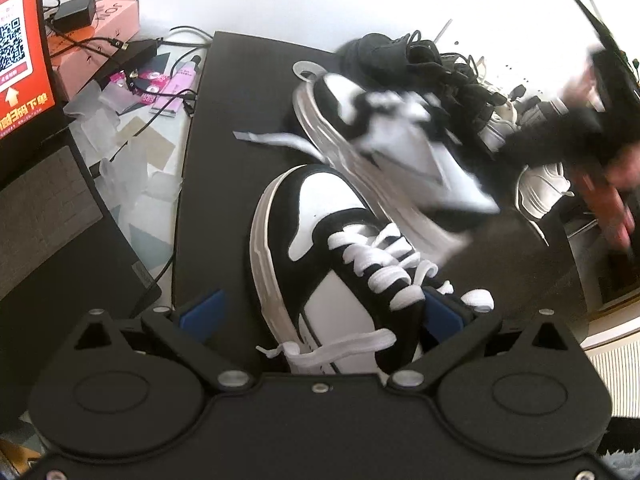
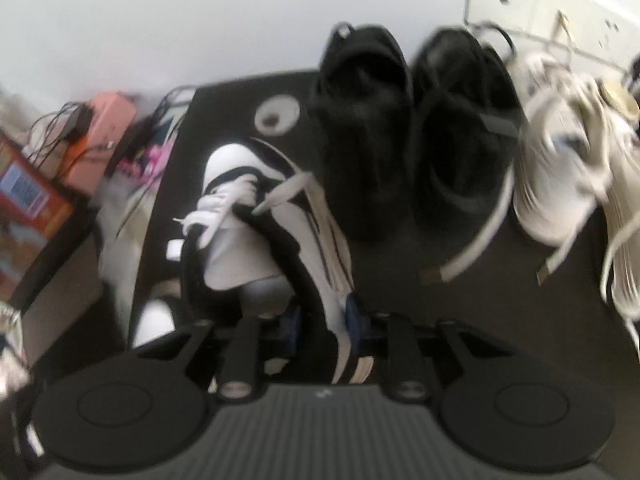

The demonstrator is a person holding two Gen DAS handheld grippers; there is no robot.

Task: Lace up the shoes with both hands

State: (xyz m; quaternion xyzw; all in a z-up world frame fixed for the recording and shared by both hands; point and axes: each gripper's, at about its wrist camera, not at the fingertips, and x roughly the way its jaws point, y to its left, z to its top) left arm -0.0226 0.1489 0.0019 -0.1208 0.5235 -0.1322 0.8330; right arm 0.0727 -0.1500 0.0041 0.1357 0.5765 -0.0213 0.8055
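We see a red QR-code sign (image 1: 18, 48) at far left, beside a pink box (image 1: 100, 36) carrying a black power adapter (image 1: 74, 11). Cables (image 1: 160, 92) and pink packets (image 1: 176, 84) litter the floor.

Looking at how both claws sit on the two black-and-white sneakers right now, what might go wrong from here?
1. The right claw grips only the far sneaker by its heel collar; the sneaker could slip or swing into the black shoes.
2. The left claw straddles the near sneaker; closing may snag the loose lace.

Both wrist cams look down, close; share black mat (image 1: 224, 128), black-white sneakers (image 2: 256, 240).
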